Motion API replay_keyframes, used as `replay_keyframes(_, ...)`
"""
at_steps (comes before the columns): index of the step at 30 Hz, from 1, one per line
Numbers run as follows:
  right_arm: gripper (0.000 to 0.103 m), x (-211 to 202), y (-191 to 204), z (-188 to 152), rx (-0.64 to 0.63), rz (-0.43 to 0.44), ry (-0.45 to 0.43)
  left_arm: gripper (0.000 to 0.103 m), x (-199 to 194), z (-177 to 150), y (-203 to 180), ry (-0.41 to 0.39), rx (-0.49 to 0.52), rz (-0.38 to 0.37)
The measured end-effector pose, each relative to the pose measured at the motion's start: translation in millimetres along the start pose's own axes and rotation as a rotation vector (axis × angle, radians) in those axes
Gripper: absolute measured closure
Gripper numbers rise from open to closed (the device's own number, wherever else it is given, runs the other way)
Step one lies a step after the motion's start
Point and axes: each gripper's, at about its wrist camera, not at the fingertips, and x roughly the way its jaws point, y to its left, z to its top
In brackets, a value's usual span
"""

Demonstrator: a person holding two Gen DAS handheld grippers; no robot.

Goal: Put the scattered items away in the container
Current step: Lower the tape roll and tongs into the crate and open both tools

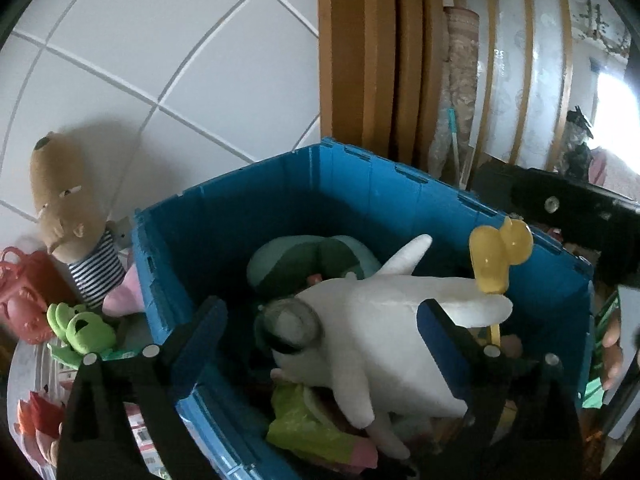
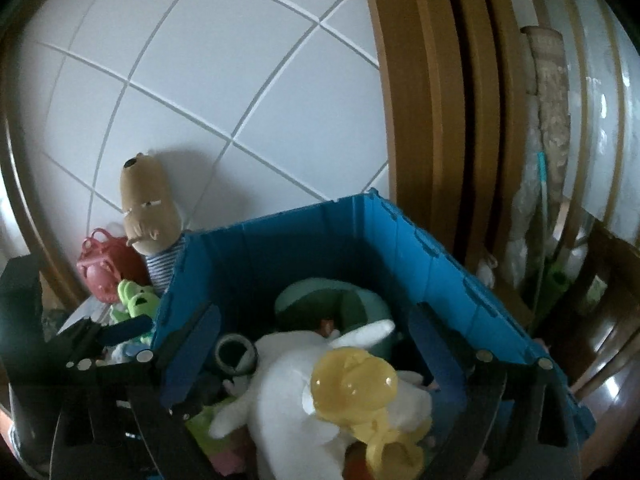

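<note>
At far left of the left wrist view, a red basket (image 1: 20, 292) and green toy (image 1: 82, 330) lie outside the crate, below a brown plush in a striped shirt (image 1: 66, 216) leaning against the tiled wall (image 1: 160, 60). Centre frame, the blue crate (image 1: 240, 204) holds a white plush (image 1: 384, 320), a green cushion (image 1: 304, 260) and a yellow toy (image 1: 496, 256). The left gripper (image 1: 320, 320) stands wide apart, gripping nothing. In the right wrist view, the right gripper (image 2: 316, 344) is likewise spread wide and empty over the crate.
</note>
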Motion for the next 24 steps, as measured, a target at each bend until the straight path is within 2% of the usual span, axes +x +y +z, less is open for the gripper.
replay_keyframes(6,0.0,-10.6,1.1,-3.0,0.009,-0.014,-0.03,0.005,-7.4,-10.3,12.6,-0.001,-0.039,0.024)
replay_keyframes(11,0.0,-40.2,3.2,-5.9,0.017,0.009,-0.138,0.005,-21.3,-24.5,23.5,-0.014,-0.071,0.042)
replay_keyframes(15,0.0,-49.3,19.0,-8.7,-0.013,0.037,-0.129,0.005,-36.8,-38.9,32.0,-0.03,-0.079,0.069)
replay_keyframes(24,0.0,-36.7,107.1,-39.9,-0.161,0.075,-0.032,0.005,-83.0,-85.7,79.0,-0.043,-0.148,0.139)
